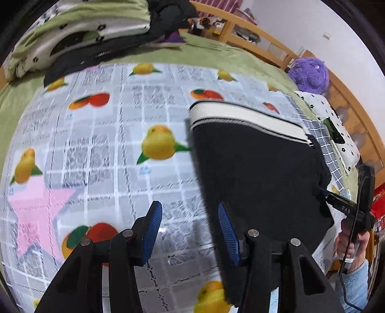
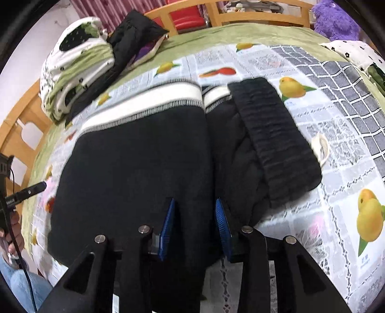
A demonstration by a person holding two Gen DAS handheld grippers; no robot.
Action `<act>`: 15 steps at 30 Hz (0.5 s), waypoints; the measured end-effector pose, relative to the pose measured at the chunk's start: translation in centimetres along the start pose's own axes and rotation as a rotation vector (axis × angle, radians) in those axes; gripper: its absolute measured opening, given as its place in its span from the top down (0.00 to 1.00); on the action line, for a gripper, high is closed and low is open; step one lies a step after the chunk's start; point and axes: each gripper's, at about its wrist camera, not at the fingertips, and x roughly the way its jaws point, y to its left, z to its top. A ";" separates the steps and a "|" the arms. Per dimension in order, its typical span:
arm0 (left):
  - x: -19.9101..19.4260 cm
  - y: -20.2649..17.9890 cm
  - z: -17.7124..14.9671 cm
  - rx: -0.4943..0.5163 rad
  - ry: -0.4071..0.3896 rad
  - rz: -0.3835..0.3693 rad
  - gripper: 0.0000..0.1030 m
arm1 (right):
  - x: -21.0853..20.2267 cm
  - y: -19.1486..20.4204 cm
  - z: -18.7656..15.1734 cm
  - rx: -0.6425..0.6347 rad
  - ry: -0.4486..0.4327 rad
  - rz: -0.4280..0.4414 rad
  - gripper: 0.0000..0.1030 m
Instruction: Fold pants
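While a folded pile of green-and-white bedding point(image 1: 79, 31) sits at the far left of the bed point(image 1: 216, 55), the left gripper point(image 1: 190, 224) hovers over the fruit-printed cloth point(image 1: 96, 134) with its jaws wide apart and nothing between them. Just to its right, the black pants point(image 1: 259, 173) lie flat on that cloth, their white-striped cuffs point(image 1: 240, 118) pointing away. Seen from the right wrist view, the right gripper point(image 2: 195, 221) sits over the near edge of the pants point(image 2: 134, 168), jaws parted and straddling the dark fabric without pinching it. Further right, the ribbed waistband point(image 2: 272, 139) lies folded over onto the legs. A purple plush toy point(image 2: 334, 19) rests at the far right corner by the wooden bed frame point(image 2: 255, 14).
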 end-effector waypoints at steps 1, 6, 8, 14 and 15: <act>0.4 0.2 -0.2 -0.015 0.011 -0.015 0.55 | 0.3 0.2 -0.1 -0.007 0.004 -0.005 0.64; 1.7 0.3 -0.8 -0.047 0.058 -0.065 0.55 | 1.0 -0.3 0.5 0.045 -0.013 0.050 0.91; 1.5 -0.1 -0.8 -0.027 0.055 -0.065 0.55 | -1.1 -0.1 1.4 0.026 -0.072 0.107 0.92; 0.9 -2.6 1.5 0.060 0.041 -0.075 0.55 | -9.0 1.3 5.1 -0.084 -0.261 0.104 0.92; 0.9 -3.1 1.8 0.073 0.039 -0.084 0.55 | -9.0 0.9 5.4 -0.086 -0.262 0.083 0.92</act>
